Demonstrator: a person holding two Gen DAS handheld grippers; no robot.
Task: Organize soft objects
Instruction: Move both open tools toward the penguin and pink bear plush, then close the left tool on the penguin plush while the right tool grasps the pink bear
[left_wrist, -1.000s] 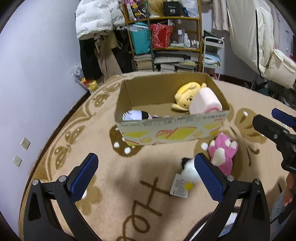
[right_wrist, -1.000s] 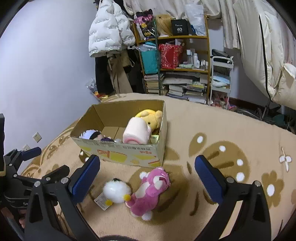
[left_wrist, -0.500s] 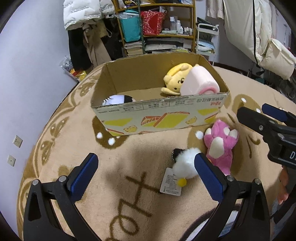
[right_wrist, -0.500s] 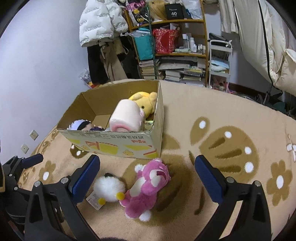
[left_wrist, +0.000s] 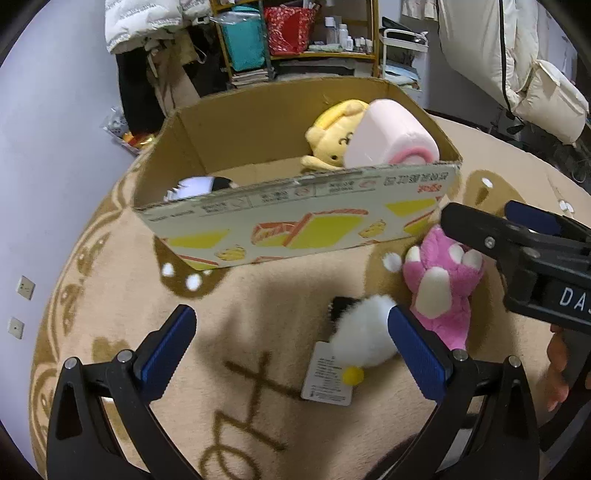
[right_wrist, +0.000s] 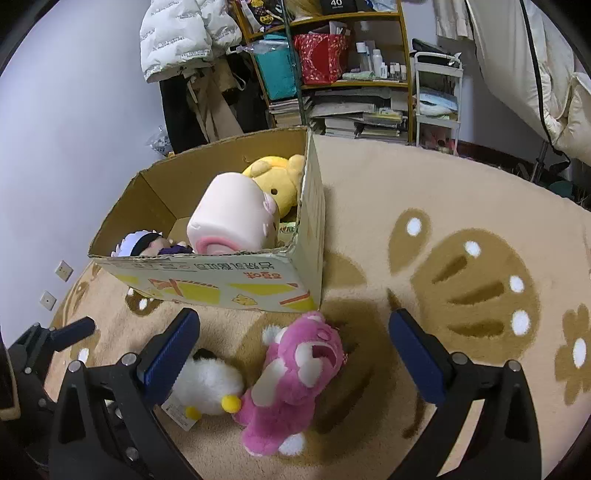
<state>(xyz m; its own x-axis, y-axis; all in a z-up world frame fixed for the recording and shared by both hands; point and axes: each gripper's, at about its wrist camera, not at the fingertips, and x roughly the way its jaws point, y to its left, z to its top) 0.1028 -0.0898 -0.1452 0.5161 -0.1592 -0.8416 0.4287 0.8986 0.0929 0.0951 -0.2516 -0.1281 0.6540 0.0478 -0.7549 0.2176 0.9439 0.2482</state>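
While box wall (left_wrist: 295, 218) hides doll (left_wrist: 201, 183), tag (left_wrist: 327, 373) unreadable

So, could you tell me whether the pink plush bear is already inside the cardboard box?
No, the pink plush bear lies on the rug outside the cardboard box.

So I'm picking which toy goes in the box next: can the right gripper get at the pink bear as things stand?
Probably yes. The right gripper is open with the pink bear lying between its fingers' lines on the rug, nothing covering it. The white plush touches its side, so a wide close might catch that too.
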